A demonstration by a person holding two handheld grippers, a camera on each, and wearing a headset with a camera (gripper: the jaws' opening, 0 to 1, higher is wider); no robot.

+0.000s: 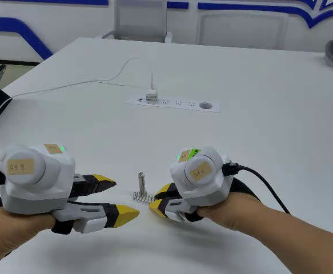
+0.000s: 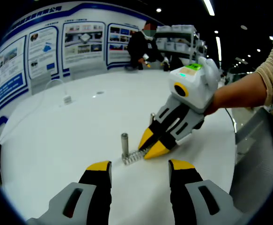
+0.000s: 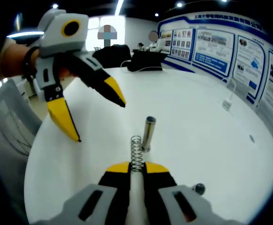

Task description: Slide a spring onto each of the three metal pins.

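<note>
The right gripper (image 3: 131, 166) has its jaws closed on one end of the spring (image 3: 136, 150). The spring lies along the counter (image 1: 240, 142), reaching ahead of the jaw tips to the foot of the upright pin (image 3: 149, 131). The left gripper (image 2: 138, 164) has its jaws wide open and empty, and the pin stands just ahead of them.

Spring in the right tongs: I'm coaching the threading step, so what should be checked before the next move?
1. Spring held: ok, right tongs shut on one end.
2. Pin upright on the table: ok.
3. Spring over the pin's top: not ok, it lies low beside the pin's base.
4. Left tongs clear of the pin: ok, open and apart from it.
5. Spring unbent: cannot tell.
</note>
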